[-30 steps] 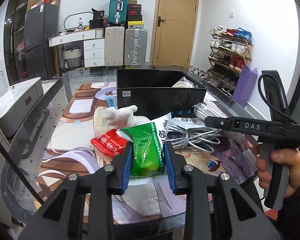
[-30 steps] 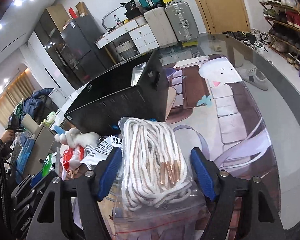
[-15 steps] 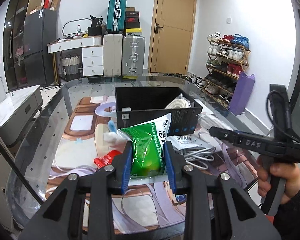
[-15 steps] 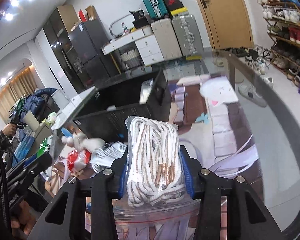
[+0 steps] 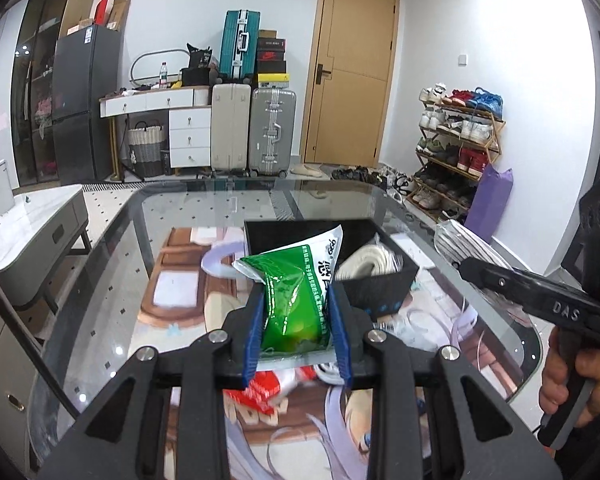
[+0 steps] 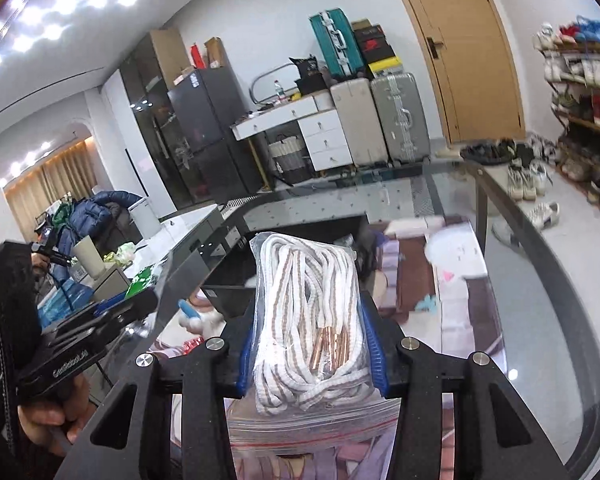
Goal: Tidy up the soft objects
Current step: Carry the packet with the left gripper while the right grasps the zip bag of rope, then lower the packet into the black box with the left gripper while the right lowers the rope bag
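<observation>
**Holding two soft packs above the glass table**

Clamped between the blue pads of the left gripper (image 5: 298, 326) is a green foil pouch (image 5: 294, 304), its white printed top corner tilted toward the black box (image 5: 374, 288). The jaws are closed tightly on the pouch, which is held clear of the glass table (image 5: 112, 288). A coil of white cord (image 5: 370, 266) is seen lying inside the box, against its right wall. Below the pouch, a red packet (image 5: 260, 394) is partly seen on the printed mat (image 5: 172, 292).

The right gripper (image 6: 312, 354) is closed on a clear zip bag of white-and-tan laces (image 6: 308, 320); both pads are pressed into the bag's sides, and the bag is squeezed narrow between them. The bag is held upright in front of the box's near wall, above the table. A white plush toy (image 6: 198, 320) is glimpsed beside the box, left of the bag.

Each gripper's handle is visible in the other's view, gripped by a hand (image 5: 572, 384).
</observation>
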A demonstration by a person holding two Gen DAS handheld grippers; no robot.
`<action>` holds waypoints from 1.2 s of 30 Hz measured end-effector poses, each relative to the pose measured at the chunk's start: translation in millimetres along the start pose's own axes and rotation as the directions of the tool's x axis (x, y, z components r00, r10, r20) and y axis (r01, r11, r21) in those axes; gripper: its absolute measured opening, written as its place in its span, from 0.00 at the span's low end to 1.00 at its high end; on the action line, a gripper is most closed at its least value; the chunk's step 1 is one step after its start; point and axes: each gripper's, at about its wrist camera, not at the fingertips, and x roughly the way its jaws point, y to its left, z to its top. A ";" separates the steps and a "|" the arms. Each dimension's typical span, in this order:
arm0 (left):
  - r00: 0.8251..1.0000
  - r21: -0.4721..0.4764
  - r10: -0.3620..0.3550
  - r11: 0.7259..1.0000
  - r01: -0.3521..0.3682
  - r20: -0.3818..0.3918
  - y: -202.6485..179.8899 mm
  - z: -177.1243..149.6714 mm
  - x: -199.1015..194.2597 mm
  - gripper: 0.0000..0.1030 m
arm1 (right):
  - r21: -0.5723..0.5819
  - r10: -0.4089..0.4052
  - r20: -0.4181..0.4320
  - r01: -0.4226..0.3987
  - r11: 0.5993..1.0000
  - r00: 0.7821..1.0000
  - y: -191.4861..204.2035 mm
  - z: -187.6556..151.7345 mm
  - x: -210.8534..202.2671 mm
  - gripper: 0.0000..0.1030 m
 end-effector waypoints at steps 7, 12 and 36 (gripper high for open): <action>1.000 0.014 -0.025 1.000 0.025 0.009 -0.9 21.2 13.2 0.28 | -0.045 0.005 0.012 -0.004 0.999 1.000 15.7 25.8 5.0 0.43; 0.999 0.024 -0.035 0.999 0.036 -0.003 0.6 35.9 24.2 0.28 | -0.073 -0.009 -0.013 0.008 0.997 1.000 23.1 37.2 21.8 0.43; 0.992 0.023 -0.055 0.998 0.057 -0.110 2.5 50.7 98.4 0.28 | -0.141 -0.052 -0.125 0.034 0.989 0.991 9.0 65.6 120.5 0.43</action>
